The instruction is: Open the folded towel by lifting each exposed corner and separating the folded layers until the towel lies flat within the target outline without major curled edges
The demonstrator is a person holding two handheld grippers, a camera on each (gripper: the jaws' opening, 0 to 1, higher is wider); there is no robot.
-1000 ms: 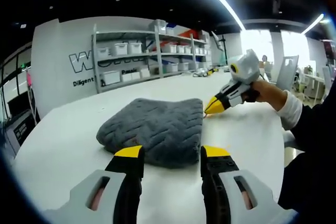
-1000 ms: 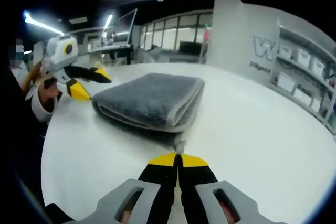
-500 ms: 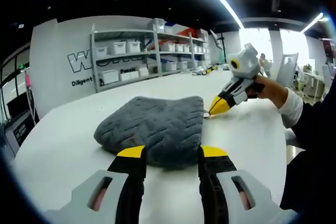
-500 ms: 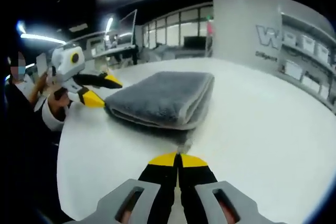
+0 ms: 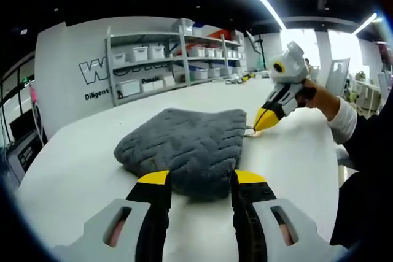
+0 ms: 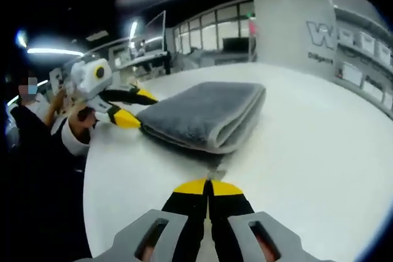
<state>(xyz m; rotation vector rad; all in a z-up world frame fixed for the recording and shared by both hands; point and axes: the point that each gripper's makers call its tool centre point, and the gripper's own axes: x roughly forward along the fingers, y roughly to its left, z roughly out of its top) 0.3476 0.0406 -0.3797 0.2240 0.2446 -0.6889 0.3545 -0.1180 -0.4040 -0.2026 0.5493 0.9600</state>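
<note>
Left tongs (image 5: 199, 179) are standing apart at the near edge of the folded grey towel (image 5: 184, 147), which is lying on the white worktop (image 5: 80, 170). Right tongs (image 6: 208, 183) are pressed together, pinching a small tab at the towel's corner, with shelving (image 5: 172, 59) standing behind.

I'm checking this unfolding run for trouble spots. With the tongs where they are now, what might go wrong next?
1. The right tongs look shut on a small tag or loop at the towel corner. Pulling by that alone may drag the whole folded stack across the table instead of opening it.
2. The left tongs are open at the thick near edge, so they may bite several layers together.
</note>
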